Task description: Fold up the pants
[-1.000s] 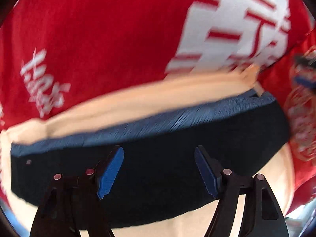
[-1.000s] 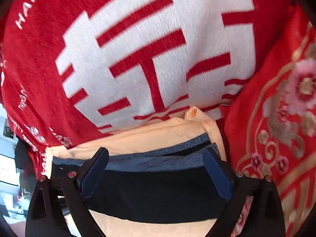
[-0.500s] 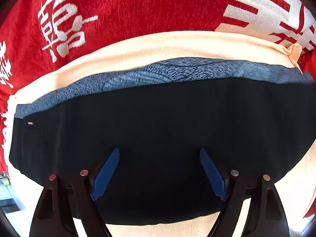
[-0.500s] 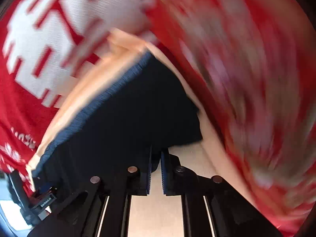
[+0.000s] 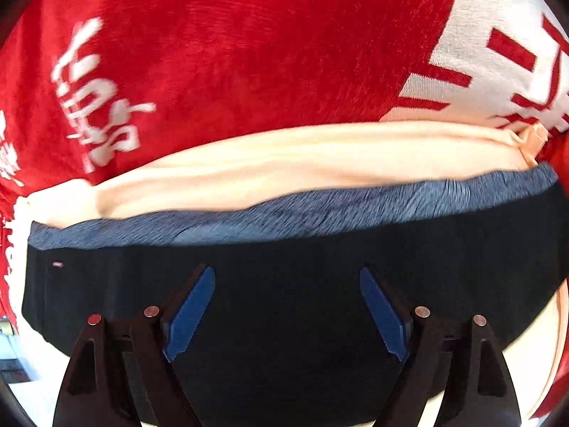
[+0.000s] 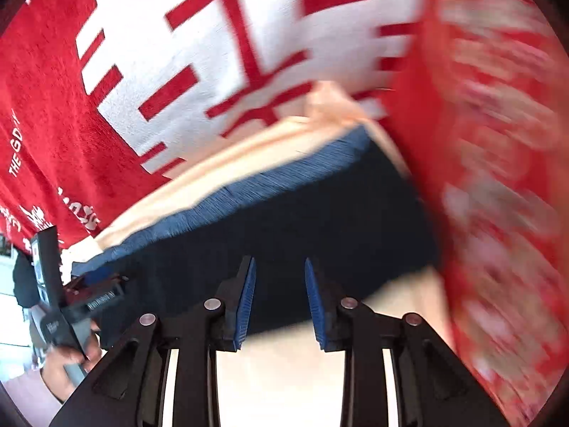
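The pants (image 5: 284,302) are dark navy with a lighter blue waistband (image 5: 302,210). They lie folded on a cream cloth (image 5: 284,156). My left gripper (image 5: 286,284) is open and empty, hovering over the dark fabric. In the right wrist view the pants (image 6: 284,220) lie ahead with their right edge near the red floral fabric. My right gripper (image 6: 279,270) is open with a narrow gap and holds nothing, at the pants' near edge. The left gripper (image 6: 71,302) and the hand holding it show at the far left of that view.
A red blanket with white lettering (image 5: 249,53) covers the surface behind the cream cloth. Red floral fabric (image 6: 498,178) lies to the right, blurred. The cream cloth (image 6: 284,373) extends toward me under the right gripper.
My right gripper was shut half a second ago and has opened a little, swinging back toward the pants. My left gripper stayed open and pulled back slightly.
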### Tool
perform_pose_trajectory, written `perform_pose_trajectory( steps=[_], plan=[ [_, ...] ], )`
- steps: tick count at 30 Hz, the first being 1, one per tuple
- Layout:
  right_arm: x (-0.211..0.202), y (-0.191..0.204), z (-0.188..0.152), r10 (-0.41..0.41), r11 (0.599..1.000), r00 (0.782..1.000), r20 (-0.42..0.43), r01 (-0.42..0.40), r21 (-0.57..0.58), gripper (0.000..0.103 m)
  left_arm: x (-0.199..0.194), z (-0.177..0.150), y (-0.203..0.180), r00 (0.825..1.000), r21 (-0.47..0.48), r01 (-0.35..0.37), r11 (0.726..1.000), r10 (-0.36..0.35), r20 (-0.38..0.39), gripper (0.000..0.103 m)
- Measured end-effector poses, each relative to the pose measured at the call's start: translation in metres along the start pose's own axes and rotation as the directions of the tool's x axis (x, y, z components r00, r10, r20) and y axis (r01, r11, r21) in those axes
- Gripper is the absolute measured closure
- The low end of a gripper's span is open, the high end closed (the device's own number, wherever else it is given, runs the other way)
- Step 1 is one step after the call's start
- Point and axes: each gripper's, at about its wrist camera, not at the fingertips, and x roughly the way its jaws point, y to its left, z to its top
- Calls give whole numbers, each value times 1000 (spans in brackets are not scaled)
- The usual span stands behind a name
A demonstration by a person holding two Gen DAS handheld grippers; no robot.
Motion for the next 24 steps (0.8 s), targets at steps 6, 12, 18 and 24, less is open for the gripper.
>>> perform_pose_trajectory(
  steps=[6, 12, 18, 24],
  plan=[
    [52, -12, 7, -125, 989, 990, -57, 120, -87, 52, 27, 4, 18, 1000, -50, 5, 999, -7, -26, 0],
    [8, -45, -16, -35, 995, 997, -64, 41, 88, 49, -5, -11, 84, 994, -95, -101, 990, 97, -42, 1],
    [37, 33, -93, 430, 898, 875, -224, -389, 206, 49, -10, -29, 173, 976, -145, -208, 967, 195, -101, 1],
    [104, 148, -176, 597, 802, 733, -325, -531, 274, 49, -11, -68, 245, 964, -155, -262, 953, 251, -87, 1]
  ],
)
